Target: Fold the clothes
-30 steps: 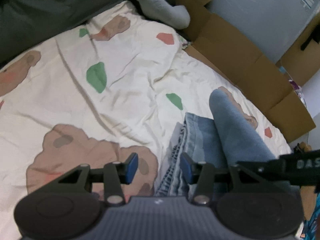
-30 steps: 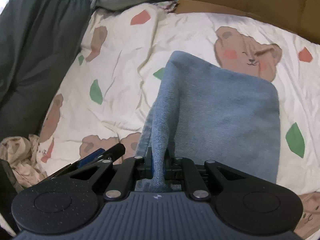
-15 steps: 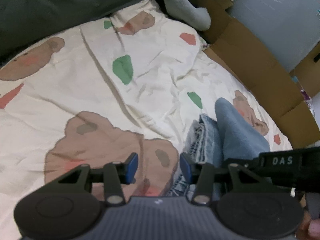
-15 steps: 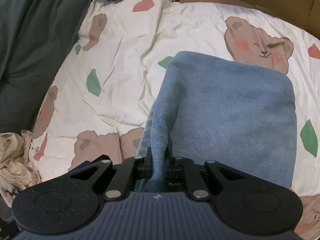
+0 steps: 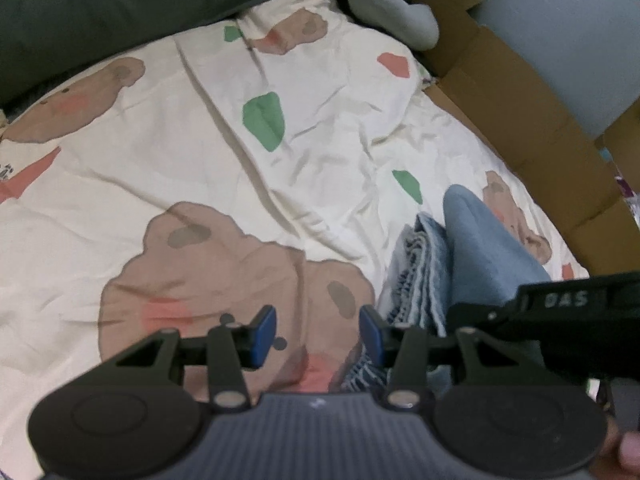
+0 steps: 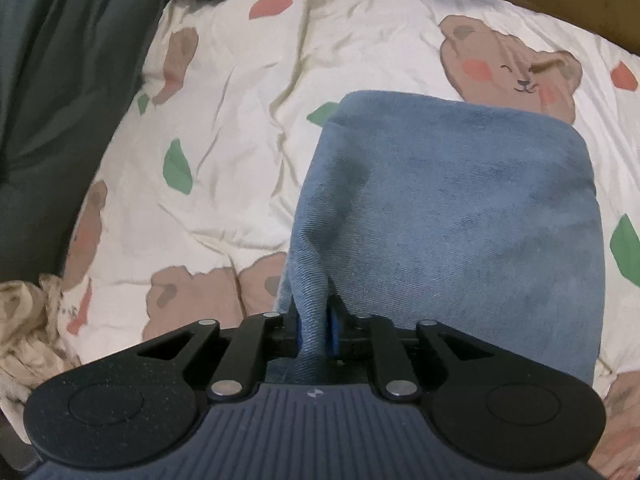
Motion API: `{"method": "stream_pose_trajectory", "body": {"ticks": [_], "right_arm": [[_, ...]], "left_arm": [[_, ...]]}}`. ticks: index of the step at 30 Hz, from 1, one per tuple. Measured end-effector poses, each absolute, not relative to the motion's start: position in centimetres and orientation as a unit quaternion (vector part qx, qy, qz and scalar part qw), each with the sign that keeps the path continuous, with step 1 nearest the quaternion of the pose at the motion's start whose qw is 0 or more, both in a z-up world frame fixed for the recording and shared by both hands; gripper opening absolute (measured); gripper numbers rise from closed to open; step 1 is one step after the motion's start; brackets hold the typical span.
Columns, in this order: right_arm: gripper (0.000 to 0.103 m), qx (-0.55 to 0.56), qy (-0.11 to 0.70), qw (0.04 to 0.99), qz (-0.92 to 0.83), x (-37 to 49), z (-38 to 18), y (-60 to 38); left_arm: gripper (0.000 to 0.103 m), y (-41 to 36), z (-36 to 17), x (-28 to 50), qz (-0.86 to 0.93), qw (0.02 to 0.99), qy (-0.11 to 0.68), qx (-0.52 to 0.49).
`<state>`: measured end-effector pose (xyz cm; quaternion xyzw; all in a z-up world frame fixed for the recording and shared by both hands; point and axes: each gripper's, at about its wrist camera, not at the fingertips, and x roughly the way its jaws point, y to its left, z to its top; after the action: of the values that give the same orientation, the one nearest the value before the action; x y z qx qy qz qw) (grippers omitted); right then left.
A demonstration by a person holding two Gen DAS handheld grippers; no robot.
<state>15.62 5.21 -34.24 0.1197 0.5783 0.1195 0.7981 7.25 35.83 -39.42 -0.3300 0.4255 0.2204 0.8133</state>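
To the left of the left tool [image 5: 318, 334], only the bear-printed bedsheet [image 5: 224, 168] is seen, with a dark quilt [image 5: 120, 4] beyond it. The left tool is held about half open, its blue pads clear of everything, and nothing lies between them but sheet. Just to the right of it, the blue denim garment [image 5: 480, 248] is found, its pale frayed edges [image 5: 420, 272] stacked in layers beside the tool's right pad.

In the right wrist view, a raised ridge of the same denim garment [image 6: 460, 216] runs up between the pads of the right tool [image 6: 316, 330], whose jaws are opening. The cloth is still seen between them, with the pads close against it. The rest of the garment is spread ahead and to the right of this tool, doubled over on the bed, with a rounded fold at its far end.

The denim is judged fairly heavy and thick for cloth, limp yet with enough body to hold a crease, and rough enough not to slip from rubber pads. The stacked frayed edges beside the left tool are judged the best place to be gripped, all layers being taken together so that none is left behind. A grip in mid-panel would probably only bunch the fabric.
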Motion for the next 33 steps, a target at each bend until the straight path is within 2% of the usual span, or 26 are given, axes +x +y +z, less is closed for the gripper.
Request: {"method": "stream_pose_trajectory", "body": {"ticks": [2, 17, 25, 29, 33], "right_arm": [[0.027, 0.137, 0.579, 0.794, 0.124, 15.7, -33.8, 5.0], [0.029, 0.236, 0.534, 0.803, 0.116, 14.8, -28.5, -2.5], [0.029, 0.238, 0.529, 0.809, 0.093, 14.1, -30.3, -8.4], [0.034, 0.258, 0.526, 0.806, 0.086, 13.7, -32.0, -10.9], [0.034, 0.268, 0.527, 0.803, 0.072, 13.2, -33.7, -12.4]], "left_arm": [[0.048, 36.0, -39.2, 7.2, 0.226, 0.81, 0.426, -0.334], [0.052, 34.6, -36.0, 8.0, 0.215, 0.814, 0.428, -0.329], [0.06, 33.1, -34.5, 8.8, 0.183, 0.825, 0.439, -0.305], [0.064, 32.9, -34.4, 8.6, 0.179, 0.824, 0.443, -0.303], [0.064, 32.8, -34.5, 8.4, 0.177, 0.82, 0.45, -0.306]]}}
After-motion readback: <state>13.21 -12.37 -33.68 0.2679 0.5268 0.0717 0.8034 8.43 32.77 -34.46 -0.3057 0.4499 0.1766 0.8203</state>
